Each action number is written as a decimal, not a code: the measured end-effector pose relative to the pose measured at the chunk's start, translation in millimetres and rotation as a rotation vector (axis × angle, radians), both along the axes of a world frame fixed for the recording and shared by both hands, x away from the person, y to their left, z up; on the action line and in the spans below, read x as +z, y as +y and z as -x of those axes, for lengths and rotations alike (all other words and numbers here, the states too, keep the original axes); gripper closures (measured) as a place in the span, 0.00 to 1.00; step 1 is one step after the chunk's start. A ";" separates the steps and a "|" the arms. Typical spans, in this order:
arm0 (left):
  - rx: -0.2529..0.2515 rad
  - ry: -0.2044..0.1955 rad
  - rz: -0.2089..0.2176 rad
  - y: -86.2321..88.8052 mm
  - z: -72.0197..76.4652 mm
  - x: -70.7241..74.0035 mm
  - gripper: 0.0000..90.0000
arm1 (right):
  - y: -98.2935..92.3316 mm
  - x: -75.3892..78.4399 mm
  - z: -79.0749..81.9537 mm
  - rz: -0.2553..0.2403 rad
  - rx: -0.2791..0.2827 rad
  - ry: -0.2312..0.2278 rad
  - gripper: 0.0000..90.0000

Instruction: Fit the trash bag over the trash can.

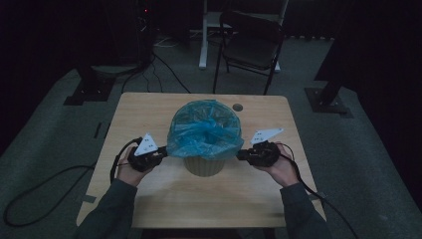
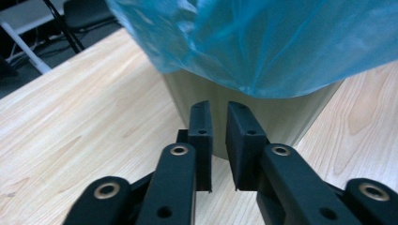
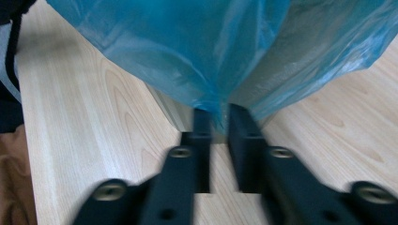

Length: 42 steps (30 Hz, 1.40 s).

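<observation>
Table (image 1: 149, 199): pale wood, dim room; no readable writing.
Bin (image 1: 204, 167): centre, blue bag (image 1: 205, 130) overhanging.
Left gripper (image 2: 218, 129): beside bin, narrow gap, empty.
Right gripper (image 3: 219, 123): pinching bag's hem.

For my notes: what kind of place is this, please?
Probably a dim lab or office room set up for recording: carpeted floor, a folding chair, loose cables, and one wooden table holding a bag-lined bin.

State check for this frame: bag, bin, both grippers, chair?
blue bag: lining the bin, its edge folded down over the rim.
bin: upright on the table.
left gripper: jaws slightly apart, empty, below the bag's edge.
right gripper: pinching the bag's hem.
chair: upright, unoccupied.
</observation>
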<state>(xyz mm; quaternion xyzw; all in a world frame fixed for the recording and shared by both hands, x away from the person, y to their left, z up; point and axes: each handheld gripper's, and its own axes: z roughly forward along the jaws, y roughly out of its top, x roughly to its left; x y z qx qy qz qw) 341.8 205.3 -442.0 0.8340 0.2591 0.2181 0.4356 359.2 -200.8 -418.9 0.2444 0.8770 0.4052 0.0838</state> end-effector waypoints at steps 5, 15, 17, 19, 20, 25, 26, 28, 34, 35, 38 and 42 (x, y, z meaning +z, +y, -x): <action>0.000 -0.025 0.060 12.9 7.3 12.4 0.80 | -10.1 11.8 6.2 -0.037 -0.003 -0.025 0.70; -0.016 -0.061 0.112 19.4 14.9 31.6 0.75 | -22.0 26.5 12.7 -0.088 -0.002 -0.038 0.65; -0.017 -0.063 0.112 19.1 15.0 32.6 0.75 | -22.1 26.6 12.6 -0.089 -0.002 -0.038 0.65; -0.036 -0.054 0.115 19.0 14.3 34.9 0.74 | -22.0 26.6 12.3 -0.089 -0.002 -0.037 0.65; -0.047 -0.046 0.117 19.1 13.9 35.2 0.74 | -22.1 26.7 12.1 -0.091 -0.001 -0.037 0.65; -0.089 -0.026 0.143 21.9 12.9 38.5 0.73 | -22.7 28.7 12.1 -0.097 -0.001 -0.038 0.65; -0.094 -0.022 0.151 22.2 12.9 39.1 0.72 | -22.6 29.2 12.1 -0.099 -0.001 -0.040 0.65; -0.094 -0.022 0.151 22.2 12.9 39.1 0.72 | -22.6 29.6 12.1 -0.099 0.000 -0.041 0.65; -0.154 0.019 0.168 22.0 11.3 44.6 0.70 | -20.7 31.7 11.3 -0.109 0.004 -0.042 0.65; -0.159 0.022 0.173 22.2 10.8 45.1 0.70 | -20.5 31.9 11.3 -0.110 0.004 -0.042 0.65; -0.172 0.030 0.188 22.8 9.6 47.0 0.70 | -20.1 32.9 11.1 -0.114 0.005 -0.045 0.65; -0.181 0.033 0.191 23.4 9.2 49.8 0.69 | -20.1 34.6 11.0 -0.118 0.005 -0.044 0.65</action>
